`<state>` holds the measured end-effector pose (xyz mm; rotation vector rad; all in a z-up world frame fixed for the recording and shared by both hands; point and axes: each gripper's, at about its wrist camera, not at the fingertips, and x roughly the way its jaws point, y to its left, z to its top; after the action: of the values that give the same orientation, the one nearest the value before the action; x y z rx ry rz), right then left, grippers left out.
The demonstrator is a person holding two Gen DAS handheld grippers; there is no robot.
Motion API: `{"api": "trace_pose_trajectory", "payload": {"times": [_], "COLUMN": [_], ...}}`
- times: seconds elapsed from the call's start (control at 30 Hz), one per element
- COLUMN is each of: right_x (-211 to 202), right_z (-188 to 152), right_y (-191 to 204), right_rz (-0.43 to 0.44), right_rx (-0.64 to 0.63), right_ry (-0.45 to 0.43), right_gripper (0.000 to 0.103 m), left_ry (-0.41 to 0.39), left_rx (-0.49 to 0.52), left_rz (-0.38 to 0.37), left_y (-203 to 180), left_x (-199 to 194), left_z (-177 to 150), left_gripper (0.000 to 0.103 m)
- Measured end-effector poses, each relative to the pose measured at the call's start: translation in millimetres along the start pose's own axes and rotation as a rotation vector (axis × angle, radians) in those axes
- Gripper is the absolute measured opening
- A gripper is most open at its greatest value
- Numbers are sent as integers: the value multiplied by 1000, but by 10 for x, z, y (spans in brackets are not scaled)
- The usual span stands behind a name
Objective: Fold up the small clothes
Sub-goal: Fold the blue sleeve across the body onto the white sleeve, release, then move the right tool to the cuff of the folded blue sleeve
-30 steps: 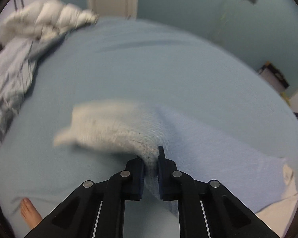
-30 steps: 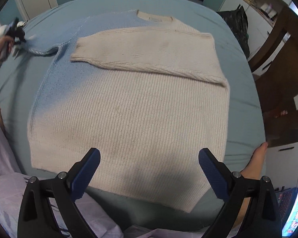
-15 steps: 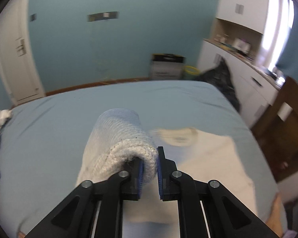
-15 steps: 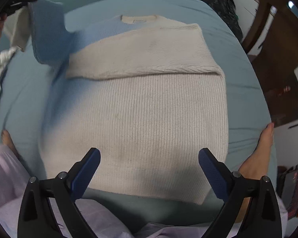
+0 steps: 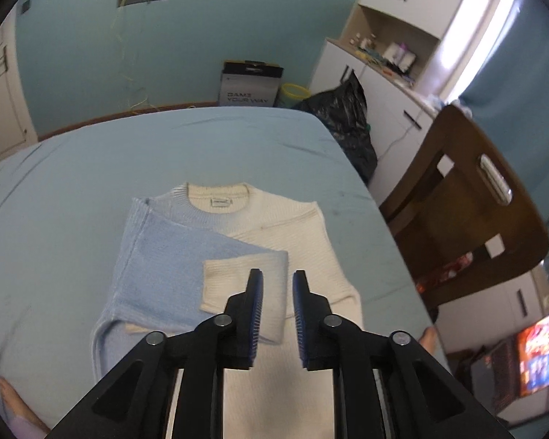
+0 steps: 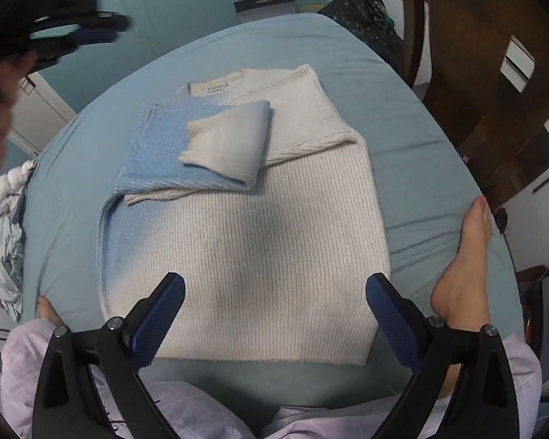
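A cream and light-blue knit sweater (image 6: 260, 241) lies flat on the bed, collar at the far end. Both sleeves are folded across its chest; the blue sleeve with a cream cuff (image 6: 223, 146) lies on top. In the left wrist view the sweater (image 5: 296, 226) and the cuff (image 5: 230, 285) lie just below and ahead of my left gripper (image 5: 277, 278), which is a little open and empty above them. My right gripper (image 6: 274, 285) is wide open and empty above the sweater's hem. The left gripper also shows at the upper left of the right wrist view (image 6: 84, 33).
The bed has a light-blue sheet (image 6: 421, 146). A wooden chair (image 5: 468, 197) stands at its right side, with a black bag (image 5: 347, 117) and white cabinets beyond. Crumpled laundry (image 6: 7, 226) lies at the bed's left edge. My bare foot (image 6: 465, 267) rests on the right.
My left gripper carried the blue sleeve across the sweater, let go of it on the chest, and opened. The right gripper stayed open above the hem.
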<state>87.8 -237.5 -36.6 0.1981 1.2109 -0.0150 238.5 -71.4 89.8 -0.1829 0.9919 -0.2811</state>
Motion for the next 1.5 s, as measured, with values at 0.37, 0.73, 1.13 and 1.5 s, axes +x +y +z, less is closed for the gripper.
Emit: {"api": "trace_pose_trajectory", "payload": {"times": [0.37, 0.73, 1.13, 1.5], "right_x": [-55, -60, 412, 1032], "right_z": [-29, 34, 385, 1147], "right_y": [-15, 89, 194, 66], "right_rz": [23, 77, 8, 146], "right_rx": [-22, -16, 21, 127], "right_ry": [61, 11, 46, 136], "right_gripper": [97, 97, 97, 97], "left_ry": [-15, 4, 4, -62], "left_rx": [156, 104, 44, -27], "left_rz": [291, 319, 247, 252], "left_y": [854, 1699, 1938, 2006], "left_x": [-786, -869, -872, -822], "left_z": [-1236, -2056, -2086, -1996], "left_gripper": [103, 103, 103, 103]}}
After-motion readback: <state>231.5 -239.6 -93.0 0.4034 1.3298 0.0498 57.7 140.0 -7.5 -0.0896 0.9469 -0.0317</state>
